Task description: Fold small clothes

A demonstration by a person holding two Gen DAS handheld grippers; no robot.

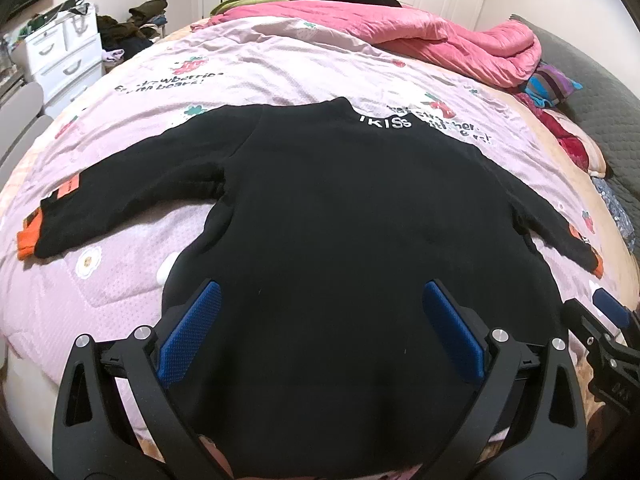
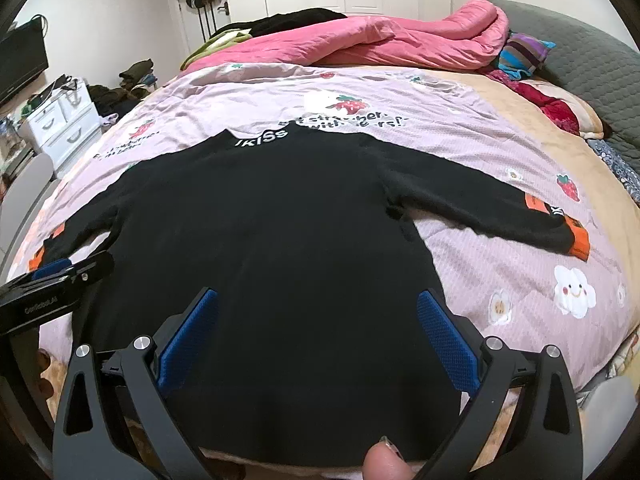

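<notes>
A small black sweater [image 1: 320, 208] lies flat on the bed, back up, both sleeves spread out, with orange cuffs [image 1: 27, 240] and white lettering at the collar [image 1: 386, 122]. My left gripper [image 1: 320, 296] hovers open over the hem's left part, blue pads wide apart. My right gripper [image 2: 318, 300] is open too, over the hem's right part of the same sweater [image 2: 280, 220]. Each gripper shows at the edge of the other's view: the right one [image 1: 608, 320], the left one [image 2: 60, 276]. A fingertip [image 2: 384, 464] shows at the bottom edge of the right wrist view.
The bed has a pink quilt [image 1: 260, 80] with strawberry prints. A rumpled pink duvet [image 1: 440, 40] and dark clothes lie at the far side. A grey pillow [image 2: 580, 52] sits far right. White drawers [image 1: 64, 64] stand beside the bed on the left.
</notes>
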